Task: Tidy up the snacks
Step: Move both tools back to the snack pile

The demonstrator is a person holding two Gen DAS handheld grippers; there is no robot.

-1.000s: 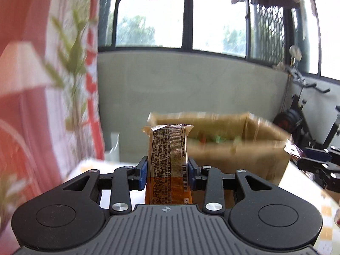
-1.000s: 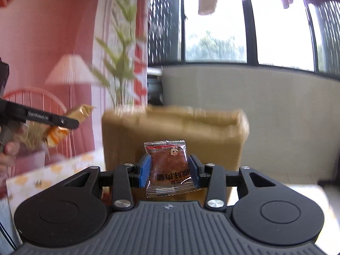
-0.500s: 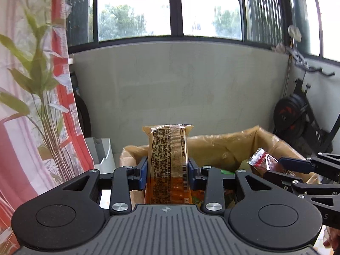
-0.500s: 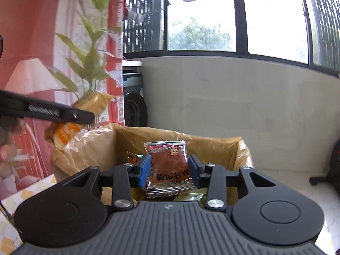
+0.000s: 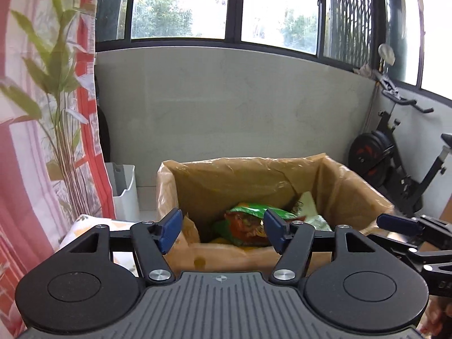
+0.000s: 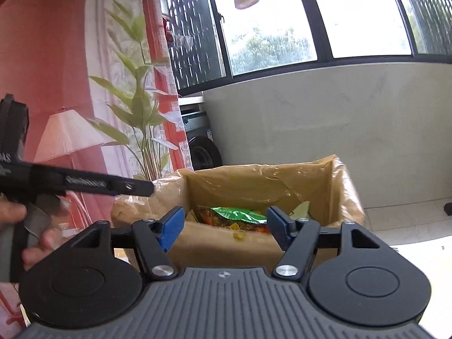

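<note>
A cardboard box (image 5: 197, 189) lined with a tan plastic bag stands just ahead in both wrist views, box (image 6: 254, 180). Inside lie several snack packets, among them a green and orange one (image 5: 248, 220), green packet (image 6: 237, 214). My left gripper (image 5: 221, 230) hangs over the box's near edge, its jaws opening with nothing between them. My right gripper (image 6: 224, 228) is likewise over the near edge, jaws opening and bare. The right gripper shows at the right edge of the left view (image 5: 401, 223); the left gripper's finger (image 6: 113, 183) crosses the right view.
A potted plant (image 5: 56, 113) and a red-patterned curtain (image 5: 17, 169) stand left of the box. A white bin (image 5: 124, 186) sits behind it on the left, an exercise bike (image 5: 395, 152) at the right. A person's hand (image 6: 17, 226) holds the left gripper.
Both grippers opened and let go: the orange snack bar left the left one, the red meat-snack packet left the right one. Both moved closer over the box.
</note>
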